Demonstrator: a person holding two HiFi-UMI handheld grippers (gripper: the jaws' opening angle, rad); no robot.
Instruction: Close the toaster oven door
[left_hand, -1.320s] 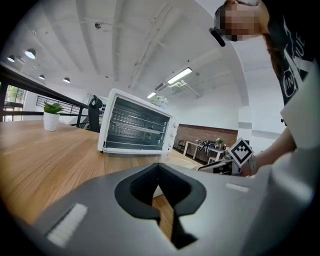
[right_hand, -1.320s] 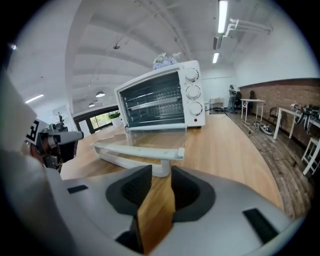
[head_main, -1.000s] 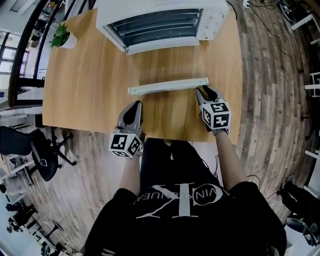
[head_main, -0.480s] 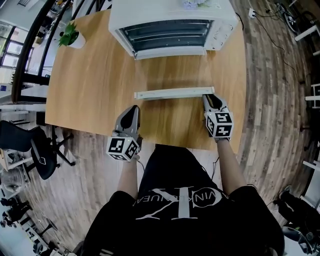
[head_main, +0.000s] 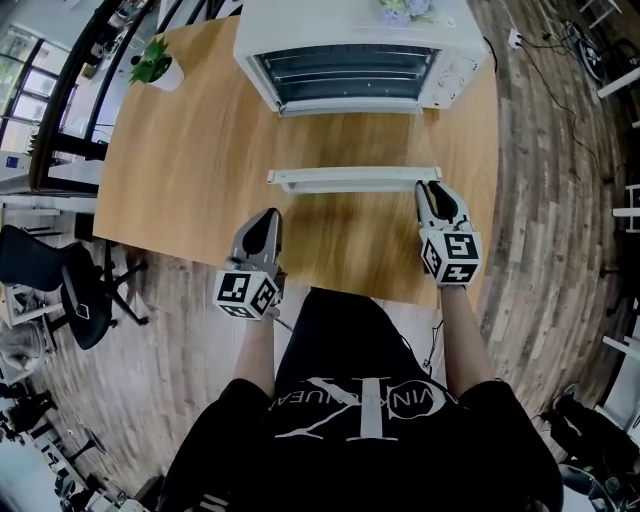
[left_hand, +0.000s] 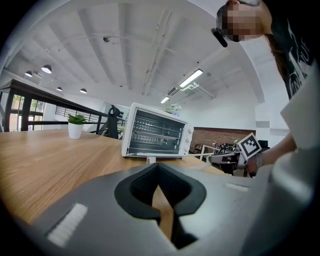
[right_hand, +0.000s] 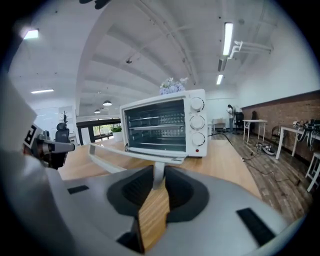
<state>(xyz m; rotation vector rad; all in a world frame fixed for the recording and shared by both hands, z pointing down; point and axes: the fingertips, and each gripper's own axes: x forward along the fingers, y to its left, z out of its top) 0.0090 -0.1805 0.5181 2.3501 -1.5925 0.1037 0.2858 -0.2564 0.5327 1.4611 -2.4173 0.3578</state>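
right tongs (right_hand: 156, 176) grasp the white bar handle (head_main: 352, 179) of the open white toaster oven (head_main: 360, 20); left tongs (left_hand: 158, 171) clenched, empty, over wooden table (head_main: 180, 170).

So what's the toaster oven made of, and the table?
Toaster oven: probably painted metal, a smooth white shell with a slight sheen. Its door handle, in the right tongs, is white too, plastic or metal. Table: wood or wood-look laminate, light brown, straight grain lines, matte.
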